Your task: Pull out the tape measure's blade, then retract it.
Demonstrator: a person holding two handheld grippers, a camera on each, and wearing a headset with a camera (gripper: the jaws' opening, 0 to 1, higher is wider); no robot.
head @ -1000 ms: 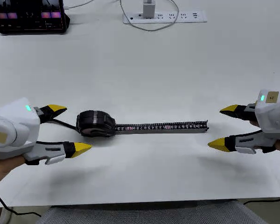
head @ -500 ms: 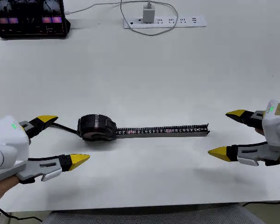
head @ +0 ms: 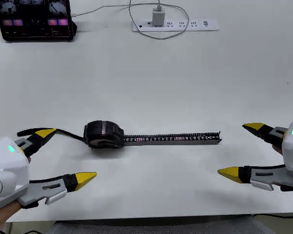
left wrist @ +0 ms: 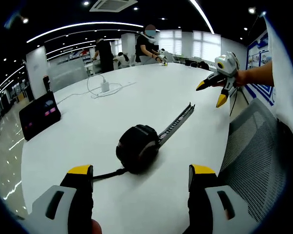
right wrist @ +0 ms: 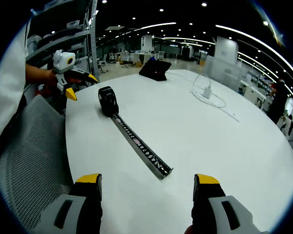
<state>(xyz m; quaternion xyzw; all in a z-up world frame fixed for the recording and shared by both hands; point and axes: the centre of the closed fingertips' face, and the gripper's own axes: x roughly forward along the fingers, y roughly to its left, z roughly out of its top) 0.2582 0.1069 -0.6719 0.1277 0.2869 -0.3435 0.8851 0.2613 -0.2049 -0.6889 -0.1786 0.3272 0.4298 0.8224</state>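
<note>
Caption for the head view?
Open left gripper and right gripper flank a tape measure, blade extended, on a white table.

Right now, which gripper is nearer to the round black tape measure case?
Left. The left gripper sits close beside the round black tape measure case, on the side opposite its blade. The right gripper is beyond that extended blade's far tip.

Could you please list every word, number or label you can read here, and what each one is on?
"3 4 5 6": roughly, scale digits near the hooked tip of the black tape measure's extended blade; the rest are too small.
Black tablet screen: coloured dials, text blurred.
White power strip: no readable marking.
</note>
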